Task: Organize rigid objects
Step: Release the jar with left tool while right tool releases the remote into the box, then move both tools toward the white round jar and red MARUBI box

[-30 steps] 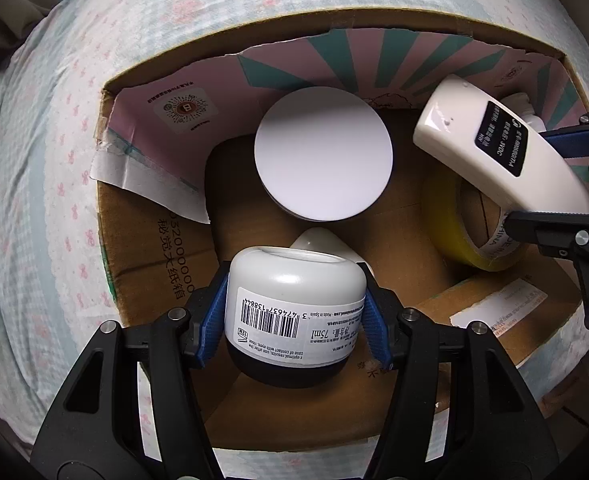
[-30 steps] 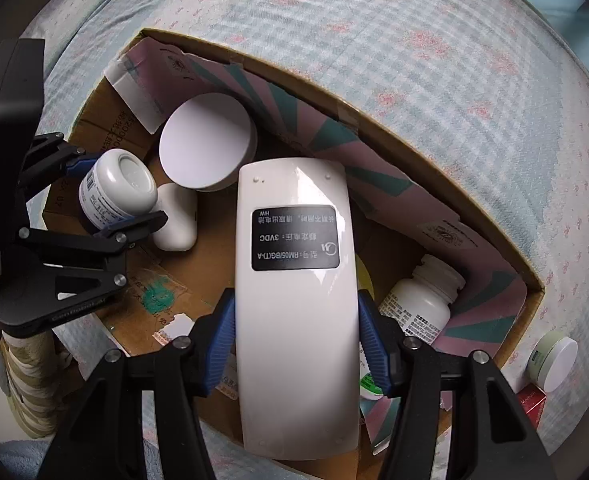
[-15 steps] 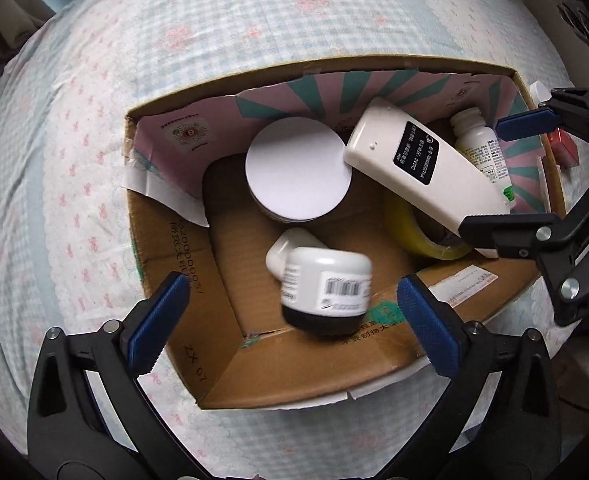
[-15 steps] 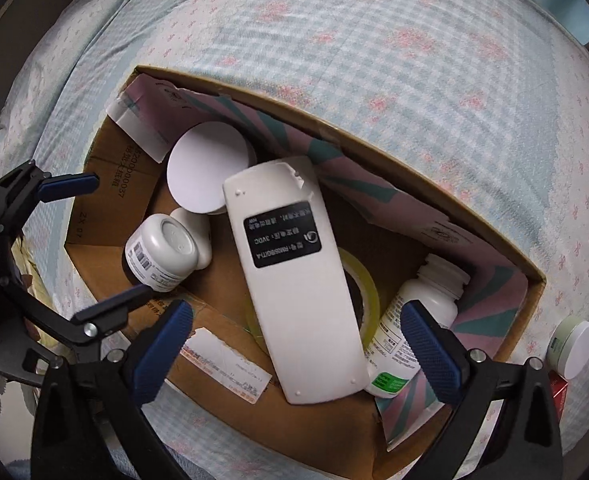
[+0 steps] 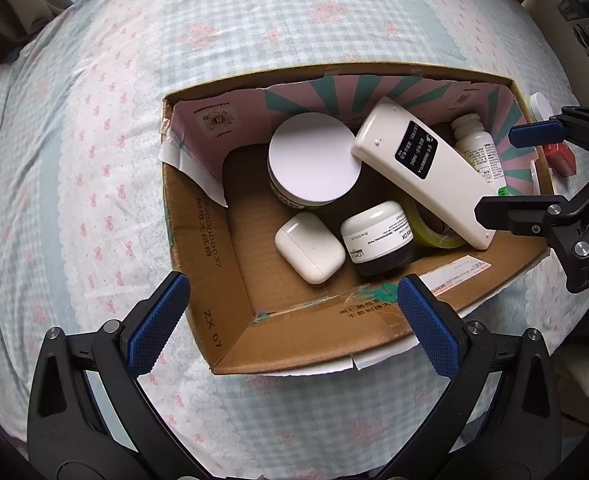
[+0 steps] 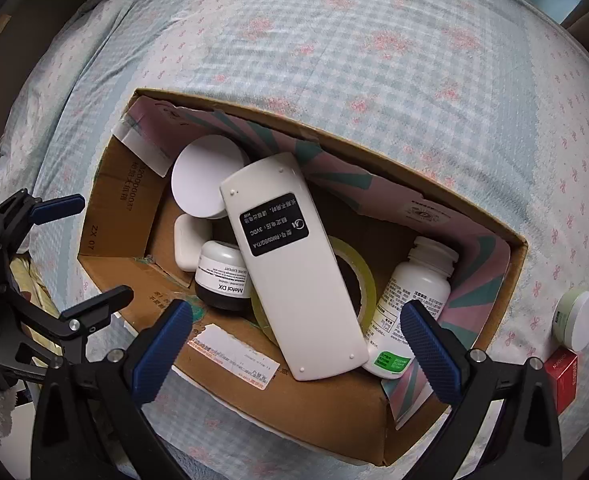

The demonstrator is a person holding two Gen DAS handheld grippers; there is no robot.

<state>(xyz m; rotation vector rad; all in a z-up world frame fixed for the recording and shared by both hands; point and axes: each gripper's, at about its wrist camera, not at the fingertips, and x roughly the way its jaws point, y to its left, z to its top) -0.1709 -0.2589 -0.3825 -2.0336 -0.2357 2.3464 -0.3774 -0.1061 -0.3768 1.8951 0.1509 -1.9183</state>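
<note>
An open cardboard box (image 5: 230, 320) (image 6: 334, 412) sits on the bed. Inside lie a white remote (image 5: 422, 172) (image 6: 290, 264) face down, leaning over a yellow tape roll (image 5: 434, 232) (image 6: 366, 280), a small white cream jar with a dark base (image 5: 378, 236) (image 6: 222, 276), a white earbuds case (image 5: 310, 246) (image 6: 186, 244), a big round white-lidded jar (image 5: 314, 160) (image 6: 202, 176) and a white pill bottle (image 5: 478, 148) (image 6: 414, 292). My left gripper (image 5: 290, 320) (image 6: 90, 256) is open and empty above the box's near edge. My right gripper (image 6: 294, 348) (image 5: 526, 172) is open and empty above the box.
A small green-and-white jar (image 6: 578, 320) and a red box (image 6: 562, 376) (image 5: 560, 158) lie on the checked bedsheet (image 5: 94, 160) just outside the box's right end. The bed drops off at the view edges.
Both grippers opened and pulled back up from the box. The cream jar dropped beside the earbuds case; the remote came to rest across the tape roll.
</note>
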